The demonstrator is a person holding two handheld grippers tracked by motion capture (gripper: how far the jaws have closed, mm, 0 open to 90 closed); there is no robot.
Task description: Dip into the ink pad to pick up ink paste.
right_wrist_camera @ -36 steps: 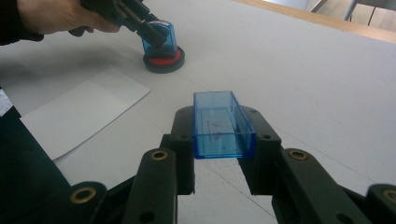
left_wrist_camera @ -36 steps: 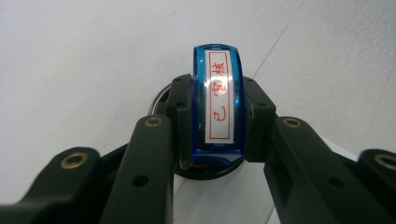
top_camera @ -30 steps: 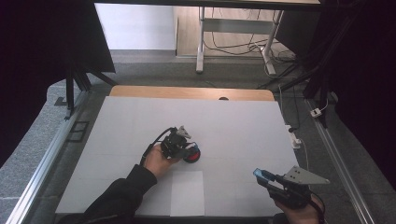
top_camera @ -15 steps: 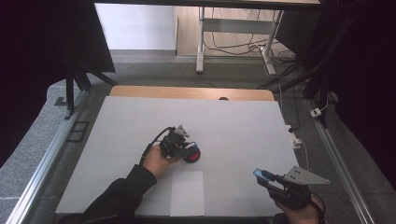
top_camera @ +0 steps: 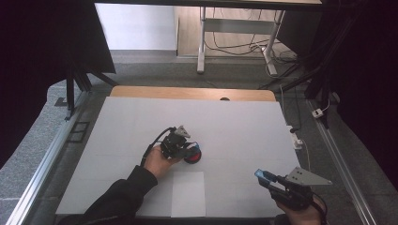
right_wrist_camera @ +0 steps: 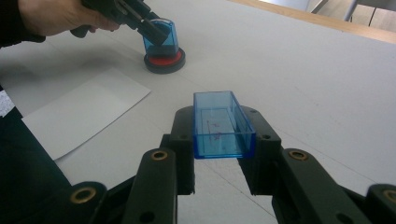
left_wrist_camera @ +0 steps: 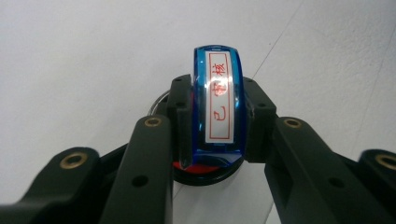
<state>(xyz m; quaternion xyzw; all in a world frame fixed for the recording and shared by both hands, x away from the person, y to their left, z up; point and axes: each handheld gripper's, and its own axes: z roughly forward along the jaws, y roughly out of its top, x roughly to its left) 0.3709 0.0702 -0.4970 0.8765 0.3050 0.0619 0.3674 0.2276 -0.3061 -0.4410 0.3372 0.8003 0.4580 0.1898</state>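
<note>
**Stamp pressed on its ink pad, cap held aside**

High view: I see my left gripper point(top_camera: 184, 149) near the middle of the white desk point(top_camera: 244, 126), its fingers closed on the blue stamp point(top_camera: 187, 149), which stands on a round red ink pad point(top_camera: 193, 156). A white sheet of paper point(top_camera: 188, 193) lies just in front of it, toward the desk's near edge. My right gripper point(top_camera: 268, 179) sits well apart at the near right corner, holding a clear blue cap point(top_camera: 264, 176).

Left gripper view: my fingers point(left_wrist_camera: 180, 121) are clamped on both sides of the blue stamp point(left_wrist_camera: 218, 100), whose top bears a white label with red characters. The red ink pad point(left_wrist_camera: 205, 170) in its black rim shows under the stamp, touching it.

Right gripper view: my fingers point(right_wrist_camera: 183, 140) are clamped on the blue cap point(right_wrist_camera: 220, 123), open side up, above the desk. Farther off, the left gripper point(right_wrist_camera: 156, 29) holds the stamp point(right_wrist_camera: 163, 37) upright on the ink pad point(right_wrist_camera: 164, 60), beside the sheet of paper point(right_wrist_camera: 86, 114).
</note>
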